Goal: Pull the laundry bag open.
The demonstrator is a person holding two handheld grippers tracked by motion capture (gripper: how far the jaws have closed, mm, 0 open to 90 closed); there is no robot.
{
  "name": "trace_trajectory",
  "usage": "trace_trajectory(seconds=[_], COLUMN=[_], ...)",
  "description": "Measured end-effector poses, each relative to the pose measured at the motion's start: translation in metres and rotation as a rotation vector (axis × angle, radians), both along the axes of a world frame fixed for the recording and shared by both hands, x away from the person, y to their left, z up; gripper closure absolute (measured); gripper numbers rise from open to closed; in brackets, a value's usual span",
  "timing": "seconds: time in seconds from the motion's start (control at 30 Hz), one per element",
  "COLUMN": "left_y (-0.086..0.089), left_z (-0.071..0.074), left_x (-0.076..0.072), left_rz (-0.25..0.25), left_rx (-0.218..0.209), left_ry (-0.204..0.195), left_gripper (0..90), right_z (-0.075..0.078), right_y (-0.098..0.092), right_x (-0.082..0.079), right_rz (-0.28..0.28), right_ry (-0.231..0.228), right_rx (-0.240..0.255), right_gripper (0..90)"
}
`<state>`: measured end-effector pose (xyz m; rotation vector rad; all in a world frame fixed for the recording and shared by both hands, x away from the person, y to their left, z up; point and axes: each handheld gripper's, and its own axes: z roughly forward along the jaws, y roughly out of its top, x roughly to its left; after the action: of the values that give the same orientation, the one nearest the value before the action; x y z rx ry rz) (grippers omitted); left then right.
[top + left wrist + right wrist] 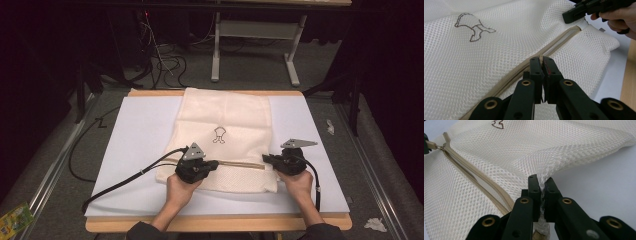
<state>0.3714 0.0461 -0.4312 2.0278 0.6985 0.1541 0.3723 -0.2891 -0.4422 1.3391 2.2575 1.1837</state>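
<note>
Surface (130, 150) is a wooden board covered by a white sheet, seen from the high view, with grey carpeted floor (390, 165) around it. Mesh laundry bag (225, 125), cream-coloured, lies flat at the middle of the sheet, its far edge at the far edge of the surface; a small dark outline emblem (218, 135) sits near its centre. Tan zipper (240, 164) runs across the bag's near part, roughly level between the two grippers, and stands partly parted along its length in the gripper views.

Left gripper (542, 60), held by the person's left hand (181, 189), is at the zipper line on the bag's left side; its jaws are together, and what is pinched between them I cannot tell for certain. Right gripper (542, 181), held by the right hand (299, 184), is at the bag's right edge beside the zipper end, jaws clamped on a fold of mesh. Black cable (125, 180) trails from the left gripper across the sheet.
</note>
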Motion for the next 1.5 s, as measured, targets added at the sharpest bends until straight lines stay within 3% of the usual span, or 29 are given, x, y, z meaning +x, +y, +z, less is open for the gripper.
trace_trajectory(seconds=[1.17, 1.5], left_y=[0.024, 0.031], left_z=[0.006, 0.006], left_x=[-0.003, -0.006], left_rz=[0.033, 0.046], left_rx=[-0.015, -0.004], left_ry=[-0.011, -0.012], left_gripper=[87.3, 87.3], right_z=[0.0, 0.007], right_y=[0.0, 0.001], right_x=[0.001, 0.004], right_rz=[-0.005, -0.004], right_ry=[-0.001, -0.007], right_rx=[-0.013, -0.022], right_gripper=[87.8, 87.7])
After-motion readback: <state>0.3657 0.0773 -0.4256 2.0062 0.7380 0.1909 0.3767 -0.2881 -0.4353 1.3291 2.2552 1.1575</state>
